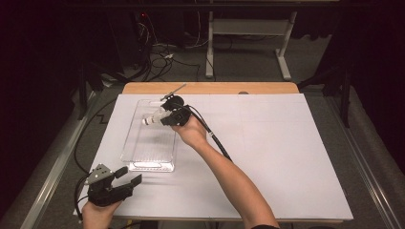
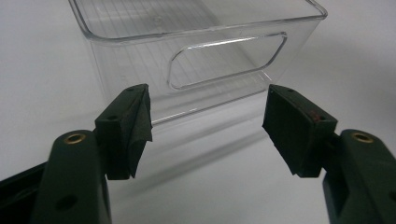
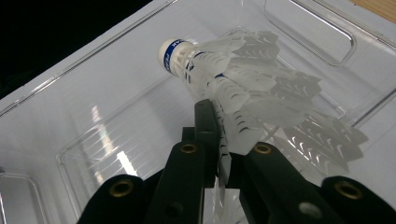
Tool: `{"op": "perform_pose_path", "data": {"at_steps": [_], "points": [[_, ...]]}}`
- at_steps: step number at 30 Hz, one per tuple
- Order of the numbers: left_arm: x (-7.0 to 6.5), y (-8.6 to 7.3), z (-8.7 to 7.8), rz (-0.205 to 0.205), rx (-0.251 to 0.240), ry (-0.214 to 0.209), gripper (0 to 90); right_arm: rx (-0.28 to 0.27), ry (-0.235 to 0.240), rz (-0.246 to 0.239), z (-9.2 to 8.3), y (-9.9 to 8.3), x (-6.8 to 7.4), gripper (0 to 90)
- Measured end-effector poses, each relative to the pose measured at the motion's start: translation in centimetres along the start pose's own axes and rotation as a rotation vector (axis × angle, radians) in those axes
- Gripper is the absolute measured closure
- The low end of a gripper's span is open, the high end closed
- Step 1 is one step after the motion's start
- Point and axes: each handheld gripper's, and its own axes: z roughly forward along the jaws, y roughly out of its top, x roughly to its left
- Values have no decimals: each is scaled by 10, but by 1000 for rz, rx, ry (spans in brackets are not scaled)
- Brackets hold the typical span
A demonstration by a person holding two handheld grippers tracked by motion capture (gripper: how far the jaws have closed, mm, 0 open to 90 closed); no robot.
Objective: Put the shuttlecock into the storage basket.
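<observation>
My right gripper (image 1: 165,119) is shut on a white feather shuttlecock (image 1: 154,118), pinching its feather skirt above the far half of a clear plastic bin (image 1: 138,162). In the right gripper view the shuttlecock (image 3: 243,88) points its white cork with a blue band up and left, and the black jaws of the right gripper (image 3: 222,144) clamp a feather edge over the bin's ribbed floor (image 3: 102,140). My left gripper (image 1: 130,176) rests open near the table's front left corner, its fingers aimed at the bin's near end. In the left gripper view the left gripper (image 2: 208,126) holds nothing and faces the bin's handle slot (image 2: 229,58).
A white sheet (image 1: 277,152) covers the wooden table (image 1: 215,88). A cable (image 1: 215,136) trails from the right gripper along the forearm. Beyond the table stand a white desk frame (image 1: 248,43) and loose cables on the floor (image 1: 157,57).
</observation>
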Motion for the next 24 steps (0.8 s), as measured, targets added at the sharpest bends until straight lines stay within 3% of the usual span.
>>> {"op": "perform_pose_path", "data": {"at_steps": [11,14,24], "points": [[0,0,0,2,-1,-1,331,34,-9,-28,14,3,4,885],[-1,0,0,1,-3,-2,331,44,-7,-16,18,2,4,883],[-1,0,0,3,0,-2,331,39,1,-22,24,2,3,877]]}}
